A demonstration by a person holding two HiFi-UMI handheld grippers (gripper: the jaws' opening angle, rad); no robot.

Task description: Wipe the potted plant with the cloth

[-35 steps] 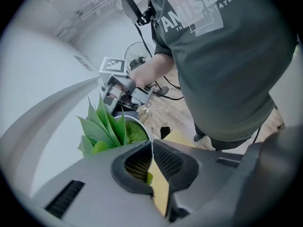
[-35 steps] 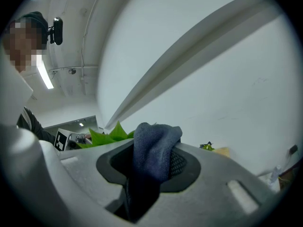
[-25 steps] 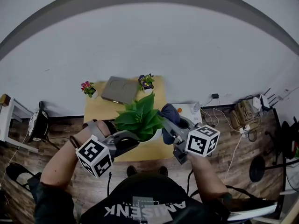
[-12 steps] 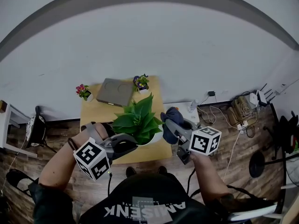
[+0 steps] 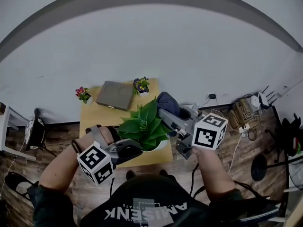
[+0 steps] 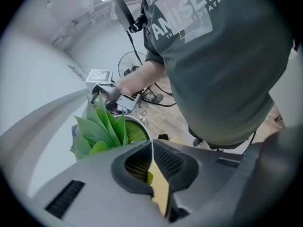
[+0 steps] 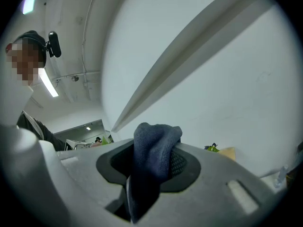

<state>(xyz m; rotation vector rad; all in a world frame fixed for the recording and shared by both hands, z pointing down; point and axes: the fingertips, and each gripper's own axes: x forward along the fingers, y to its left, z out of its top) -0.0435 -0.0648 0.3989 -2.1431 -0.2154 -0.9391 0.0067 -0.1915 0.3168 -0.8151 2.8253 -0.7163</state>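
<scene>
The potted plant [image 5: 142, 126], with broad green leaves in a white pot [image 5: 160, 147], stands near the front of a small wooden table [image 5: 94, 113]. My left gripper [image 5: 129, 149] reaches in under the leaves from the front left. Its jaws are closed, and a sliver of green leaf [image 6: 148, 177] shows between the pads. In the left gripper view the plant [image 6: 101, 130] stands just beyond the jaws. My right gripper [image 5: 170, 113] is raised at the plant's upper right, shut on a bunched dark blue cloth [image 5: 166, 102]. The cloth [image 7: 154, 152] sticks up between its jaws.
Two small flowering pots [image 5: 83, 93] [image 5: 140, 85] and a flat grey slab [image 5: 115, 95] sit at the table's far edge against a white wall. Cables and power strips [image 5: 246, 111] lie on the wooden floor to the right. A chair [image 5: 37, 129] stands to the left.
My right gripper has lifted the cloth from beside the pot's right rim up to the top right of the leaves. The left gripper has stayed at the plant.
</scene>
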